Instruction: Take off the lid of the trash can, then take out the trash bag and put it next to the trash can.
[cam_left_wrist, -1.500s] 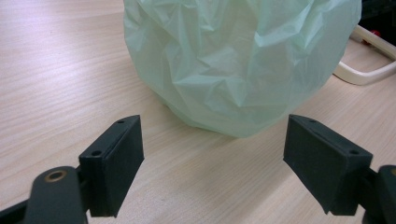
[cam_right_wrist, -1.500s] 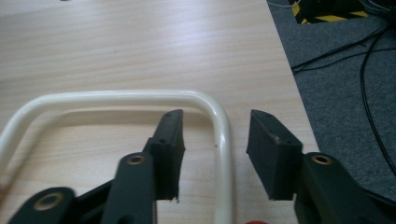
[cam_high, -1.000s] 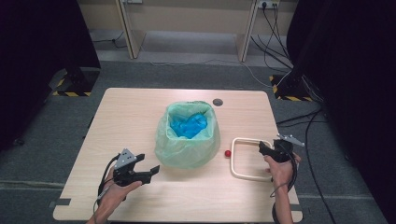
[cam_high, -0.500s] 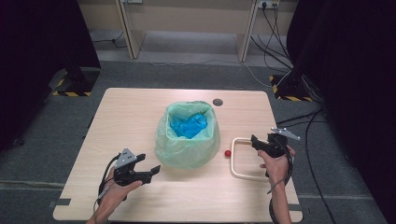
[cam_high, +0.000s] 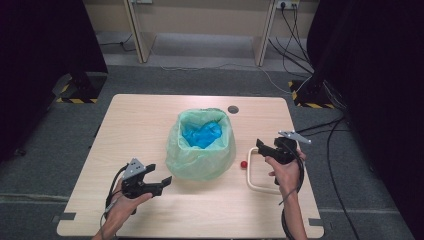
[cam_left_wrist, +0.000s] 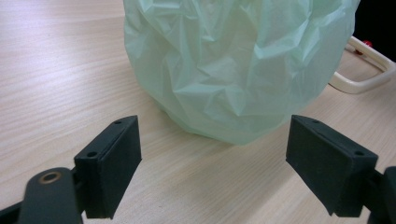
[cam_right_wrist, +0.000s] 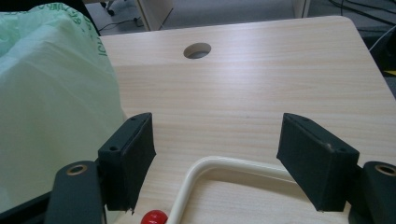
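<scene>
Lifted and drawn back since the earlier frame: right gripper, empty jaws just widened, above frame beside red ball. Left gripper spread and empty near bag mid-table. Probably stiff, light, smooth; best pinched across one bar.

The crumpled pale green plastic bag lining a small bin stands upright at the middle of my bench, its mouth open upward with bright blue material showing inside. At about three o'clock from it lies the cream rounded-rectangle loop of tubing, flat on the wood, near the bag but apart from it. The small red ball rests between them, just beside the loop's near-left corner, at nine o'clock from it.
</scene>
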